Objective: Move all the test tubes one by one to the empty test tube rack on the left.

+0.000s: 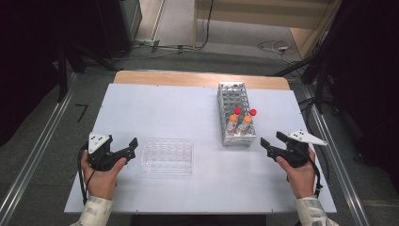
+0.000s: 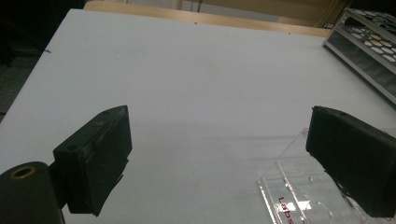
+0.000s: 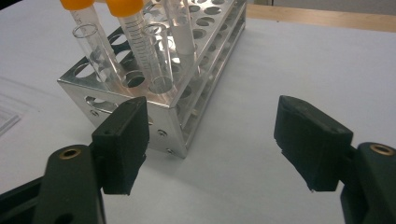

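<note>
Both tongs (image 1: 272, 140) (image 1: 133, 144) open; rack (image 1: 228, 96) w/ 4 capped tubes (image 1: 231, 123).

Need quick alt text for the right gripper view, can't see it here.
The right gripper, jaws open and empty, faces the corner of a metal tube rack on the white table. Two orange-capped tubes stand among several clear tubes in its near end.

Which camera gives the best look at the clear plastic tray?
The high view: the whole clear plastic tray lies beside the left gripper. The left gripper view catches one corner near a jaw; the right gripper view just an edge.
</note>
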`<state>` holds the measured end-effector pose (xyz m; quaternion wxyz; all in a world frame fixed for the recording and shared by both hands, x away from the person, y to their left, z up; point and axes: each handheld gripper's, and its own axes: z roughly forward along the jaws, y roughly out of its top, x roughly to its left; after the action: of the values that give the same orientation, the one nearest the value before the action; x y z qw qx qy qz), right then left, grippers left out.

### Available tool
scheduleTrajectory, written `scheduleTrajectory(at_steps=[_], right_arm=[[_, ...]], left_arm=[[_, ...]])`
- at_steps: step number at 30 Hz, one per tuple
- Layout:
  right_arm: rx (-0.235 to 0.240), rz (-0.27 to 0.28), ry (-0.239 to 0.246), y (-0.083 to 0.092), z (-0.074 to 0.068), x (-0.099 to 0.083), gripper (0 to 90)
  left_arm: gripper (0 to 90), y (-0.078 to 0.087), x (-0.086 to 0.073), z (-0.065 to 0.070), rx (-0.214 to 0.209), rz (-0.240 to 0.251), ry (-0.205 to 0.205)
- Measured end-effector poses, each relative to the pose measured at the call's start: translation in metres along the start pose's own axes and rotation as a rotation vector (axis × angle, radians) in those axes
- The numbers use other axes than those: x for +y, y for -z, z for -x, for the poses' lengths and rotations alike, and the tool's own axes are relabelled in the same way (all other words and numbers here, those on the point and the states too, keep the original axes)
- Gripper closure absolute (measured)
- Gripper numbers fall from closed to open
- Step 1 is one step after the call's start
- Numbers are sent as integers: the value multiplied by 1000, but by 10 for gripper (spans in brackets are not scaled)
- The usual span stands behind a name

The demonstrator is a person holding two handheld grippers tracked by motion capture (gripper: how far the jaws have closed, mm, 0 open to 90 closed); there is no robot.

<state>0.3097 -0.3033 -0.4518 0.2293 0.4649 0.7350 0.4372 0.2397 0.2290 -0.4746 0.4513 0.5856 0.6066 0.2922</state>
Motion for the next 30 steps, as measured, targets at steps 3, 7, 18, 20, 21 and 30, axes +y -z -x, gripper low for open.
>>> scheduleTrajectory(at_steps=[3, 7, 18, 20, 21, 30], right_arm=[[8, 8, 8, -3, -2, 2, 290], [25, 15, 16, -8, -6, 5, 344], [66, 51, 43, -21, -16, 11, 531], [64, 50, 49, -25, -17, 11, 546], [63, 51, 54, -26, -18, 11, 558], [81, 53, 44, -35, -21, 14, 608]], left_arm=[[77, 0, 0, 0, 3, 2, 2], [77, 0, 0, 0, 6, 2, 4], [77, -1, -1, 0, 4, -1, 4], [77, -1, -1, 0, 2, -1, 5], [77, -1, -1, 0, 3, -1, 5], [78, 0, 0, -1, 5, 4, 13]])
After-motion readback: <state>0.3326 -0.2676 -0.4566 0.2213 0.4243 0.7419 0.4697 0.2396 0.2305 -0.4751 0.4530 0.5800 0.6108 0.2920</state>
